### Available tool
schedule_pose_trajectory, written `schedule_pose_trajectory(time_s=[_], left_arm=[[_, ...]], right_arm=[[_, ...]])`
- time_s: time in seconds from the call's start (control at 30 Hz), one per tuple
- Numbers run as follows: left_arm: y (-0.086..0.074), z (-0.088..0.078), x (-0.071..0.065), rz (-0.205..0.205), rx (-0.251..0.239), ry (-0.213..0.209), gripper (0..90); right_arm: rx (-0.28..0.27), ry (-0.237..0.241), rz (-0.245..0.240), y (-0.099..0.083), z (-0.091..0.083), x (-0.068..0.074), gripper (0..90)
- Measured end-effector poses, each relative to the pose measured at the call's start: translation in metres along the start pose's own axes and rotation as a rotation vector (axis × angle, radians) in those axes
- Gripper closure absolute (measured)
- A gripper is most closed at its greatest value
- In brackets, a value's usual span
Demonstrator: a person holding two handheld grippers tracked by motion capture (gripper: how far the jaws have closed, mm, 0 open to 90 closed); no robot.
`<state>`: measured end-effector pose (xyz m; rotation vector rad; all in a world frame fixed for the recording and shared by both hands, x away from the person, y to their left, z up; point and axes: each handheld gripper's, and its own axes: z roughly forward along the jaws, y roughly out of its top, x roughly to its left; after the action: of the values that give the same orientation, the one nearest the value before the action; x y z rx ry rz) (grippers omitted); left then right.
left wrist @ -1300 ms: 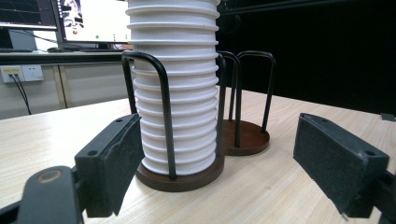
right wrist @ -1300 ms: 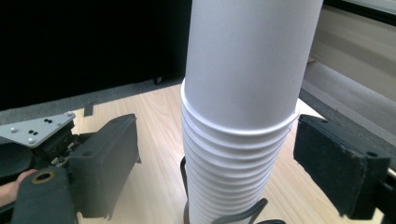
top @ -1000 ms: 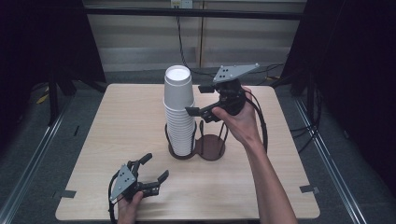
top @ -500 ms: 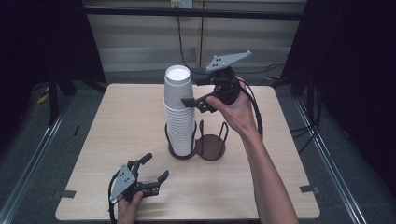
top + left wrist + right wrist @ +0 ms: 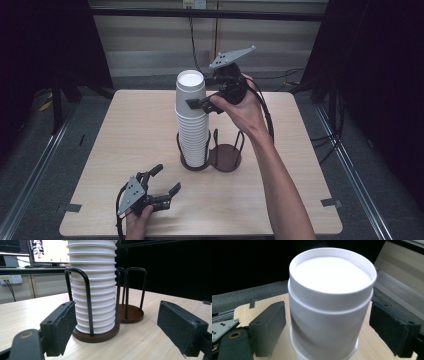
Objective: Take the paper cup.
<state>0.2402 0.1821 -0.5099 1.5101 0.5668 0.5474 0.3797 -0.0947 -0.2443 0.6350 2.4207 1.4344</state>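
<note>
Two wire-hooped rings make up the dark brown cup holder (image 5: 225,159) at the middle of the pale wooden bench (image 5: 125,130); its left ring keeps the tall stack of white paper cups (image 5: 192,125) upright, while its right ring stands empty, likely the place for a lifted cup. The right gripper (image 5: 200,104) is raised to the topmost cup (image 5: 329,300), its fingers (image 5: 268,327) spread wide on either side of the rim and not touching, placed to close on that one cup. The left gripper (image 5: 162,187) rests low near the front edge, fingers (image 5: 60,327) wide apart and empty, facing the holder's base.
</note>
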Motion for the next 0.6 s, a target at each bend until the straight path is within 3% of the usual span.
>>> schedule_pose_trajectory(time_s=[0.43, 0.6], left_arm=[[0.0, 0.0, 0.0, -0.002, 0.0, -0.003, 15.8], [0.0, 0.0, 0.0, -0.008, -0.001, 0.0, 15.7]], right_arm=[[-0.022, 0.01, 0.008, 0.007, 0.018, -0.001, 13.6], [-0.034, 0.005, 0.003, 0.008, 0.02, 0.0, 18.0]])
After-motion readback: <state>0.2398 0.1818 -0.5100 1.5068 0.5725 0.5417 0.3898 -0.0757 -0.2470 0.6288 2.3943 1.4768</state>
